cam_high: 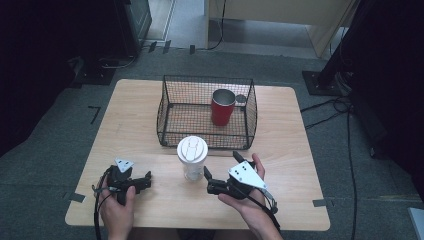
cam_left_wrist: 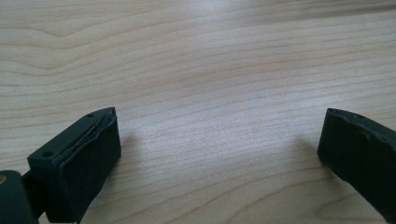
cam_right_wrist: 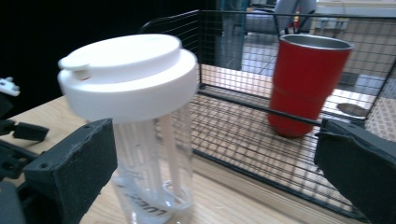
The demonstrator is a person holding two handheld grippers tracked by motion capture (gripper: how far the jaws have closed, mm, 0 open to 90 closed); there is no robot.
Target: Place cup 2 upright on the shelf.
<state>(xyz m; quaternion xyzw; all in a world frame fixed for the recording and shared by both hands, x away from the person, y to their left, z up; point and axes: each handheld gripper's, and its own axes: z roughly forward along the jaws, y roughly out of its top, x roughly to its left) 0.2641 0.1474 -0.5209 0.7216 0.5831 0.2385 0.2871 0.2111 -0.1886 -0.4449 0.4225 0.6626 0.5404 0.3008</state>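
A clear tumbler with a white lid (cam_high: 192, 156) stands upright on the wooden table (cam_high: 290, 150), just in front of a black wire basket (cam_high: 165, 107). Inside the basket, at its right, a red metal cup (cam_high: 222, 107) stands upright. My right gripper (cam_high: 221, 165) is open just right of the tumbler, nothing held. In the right gripper view the tumbler (cam_right_wrist: 140, 116) rises close beyond the left jaw, with the red cup (cam_right_wrist: 306, 84) behind the basket mesh (cam_right_wrist: 233, 126). My left gripper (cam_high: 148, 181) rests open at the table's front left. Its jaws (cam_left_wrist: 219, 140) frame bare wood.
The basket takes up the table's middle back; its front wall stands right behind the tumbler. Cables (cam_high: 350, 145) run over the grey floor to the right of the table. In the right gripper view, the left gripper (cam_right_wrist: 16, 133) shows at the far left edge.
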